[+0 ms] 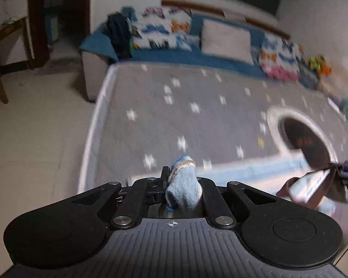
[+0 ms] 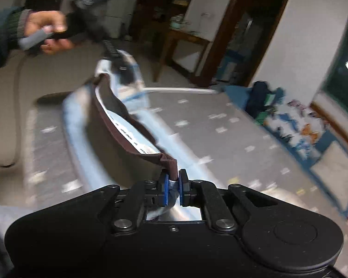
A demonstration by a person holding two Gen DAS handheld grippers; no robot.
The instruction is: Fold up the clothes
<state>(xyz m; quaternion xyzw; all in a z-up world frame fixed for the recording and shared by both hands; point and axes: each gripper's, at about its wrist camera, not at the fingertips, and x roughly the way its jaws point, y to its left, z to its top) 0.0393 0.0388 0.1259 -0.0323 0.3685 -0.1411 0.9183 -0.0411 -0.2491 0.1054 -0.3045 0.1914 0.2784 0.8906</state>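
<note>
The waistband print is too blurred for me to read. My left gripper (image 1: 181,180) and right gripper (image 2: 173,191) both pinch the pale-blue garment (image 2: 132,136), stretched above the starred grey mat (image 1: 174,106).

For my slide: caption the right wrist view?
Right tool pinches a light-blue garment's brown waistband, lifted above the starry grey mat.

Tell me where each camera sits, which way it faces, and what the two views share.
Left wrist: sits on the left hand-held gripper, looking along its fingers across the grey star mat toward the sofa; the gripper's own body fills the bottom of the picture.
Right wrist: sits on the right hand-held gripper, looking across the mat toward the doorway; the person's left hand shows.
Shared: the light-blue garment stretched between both grippers, the mat, the sofa.
</note>
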